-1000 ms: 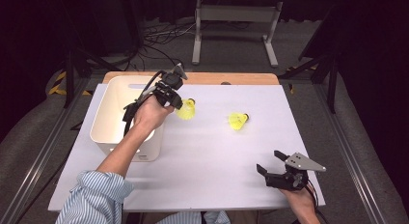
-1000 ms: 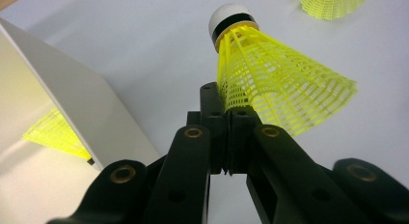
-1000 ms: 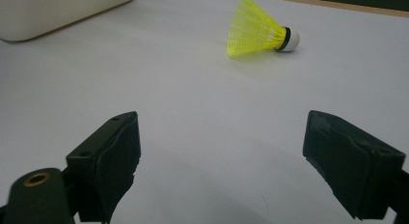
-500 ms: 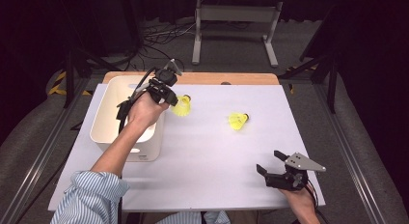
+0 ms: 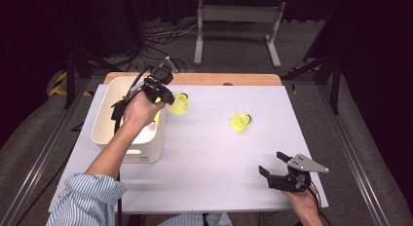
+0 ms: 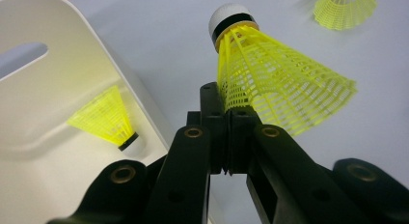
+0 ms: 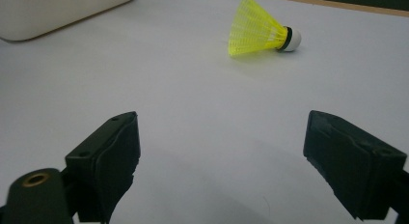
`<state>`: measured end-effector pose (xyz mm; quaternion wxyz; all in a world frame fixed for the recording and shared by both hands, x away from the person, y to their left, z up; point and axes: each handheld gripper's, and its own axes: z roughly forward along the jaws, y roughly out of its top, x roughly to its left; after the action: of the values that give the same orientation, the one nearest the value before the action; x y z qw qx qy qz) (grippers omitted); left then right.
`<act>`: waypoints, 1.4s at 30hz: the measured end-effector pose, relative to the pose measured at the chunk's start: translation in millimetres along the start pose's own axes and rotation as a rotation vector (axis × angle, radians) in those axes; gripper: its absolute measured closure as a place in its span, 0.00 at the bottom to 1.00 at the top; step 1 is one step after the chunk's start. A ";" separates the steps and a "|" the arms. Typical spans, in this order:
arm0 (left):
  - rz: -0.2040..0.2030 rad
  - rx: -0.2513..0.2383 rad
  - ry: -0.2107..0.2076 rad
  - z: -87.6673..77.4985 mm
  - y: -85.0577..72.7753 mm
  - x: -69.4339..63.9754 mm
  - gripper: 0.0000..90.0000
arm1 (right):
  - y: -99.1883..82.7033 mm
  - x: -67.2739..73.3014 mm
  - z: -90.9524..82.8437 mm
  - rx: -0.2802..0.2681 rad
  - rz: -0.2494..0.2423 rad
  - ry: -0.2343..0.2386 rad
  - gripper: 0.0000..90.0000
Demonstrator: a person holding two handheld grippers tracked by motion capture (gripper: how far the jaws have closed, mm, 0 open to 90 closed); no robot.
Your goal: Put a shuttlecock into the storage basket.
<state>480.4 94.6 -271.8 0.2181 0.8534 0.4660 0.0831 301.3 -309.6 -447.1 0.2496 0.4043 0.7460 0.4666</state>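
High view: your left gripper [image 5: 168,97] sits at the white bin's [image 5: 104,123] right rim, fingers clenched on a yellow shuttlecock [image 5: 179,104] just outside the bin; your right gripper [image 5: 278,168] rests low at the worktop's [image 5: 209,158] near right, fingers spread, holding nothing. Left gripper view: the shuttlecock's skirt edge is pinched between the fingers [image 6: 212,108], cork pointing away; another shuttlecock [image 6: 106,119] lies inside the bin. Right gripper view: a third shuttlecock [image 7: 258,32] lies on its side, well apart from your released fingers [image 7: 113,151].
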 end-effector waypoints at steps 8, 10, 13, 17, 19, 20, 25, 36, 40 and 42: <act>-0.021 -0.003 0.009 -3.1 -5.2 9.6 0.99 | 0.0 0.0 0.3 0.001 -0.001 0.001 0.15; -0.025 -0.003 0.011 -3.9 -6.9 12.2 0.99 | 0.0 0.2 0.2 0.001 -0.003 0.000 0.15; -0.030 -0.001 0.030 -4.5 -8.4 14.8 0.99 | -0.1 0.2 0.4 0.004 0.000 0.001 0.15; -0.031 -0.002 0.041 -5.9 -9.8 18.4 0.99 | -0.2 0.0 0.9 0.007 0.001 0.003 0.15; -0.036 -0.002 0.042 -6.7 -10.7 19.3 0.99 | -0.3 -0.2 0.7 0.006 0.004 0.001 0.15; -0.037 -0.004 0.044 -7.0 -11.3 19.9 0.99 | -0.3 -0.3 0.7 0.006 0.004 0.002 0.15; -0.048 -0.011 0.051 -10.1 -13.0 23.5 0.99 | -0.2 0.0 0.7 0.005 0.001 0.003 0.15; -0.077 -0.009 0.057 -12.9 -20.4 36.8 0.99 | -0.1 0.1 0.5 0.003 0.002 0.003 0.15; -0.095 -0.023 0.050 -16.1 -23.9 43.0 0.99 | 0.0 0.0 -0.2 -0.003 -0.001 -0.001 0.15; -0.103 -0.031 0.050 -17.5 -25.0 44.6 0.99 | 0.1 -0.3 -0.3 -0.004 -0.001 -0.004 0.15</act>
<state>480.0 148.6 -270.2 0.2233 0.8226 0.5132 0.1003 301.3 -310.0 -446.9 0.2524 0.4043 0.7447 0.4672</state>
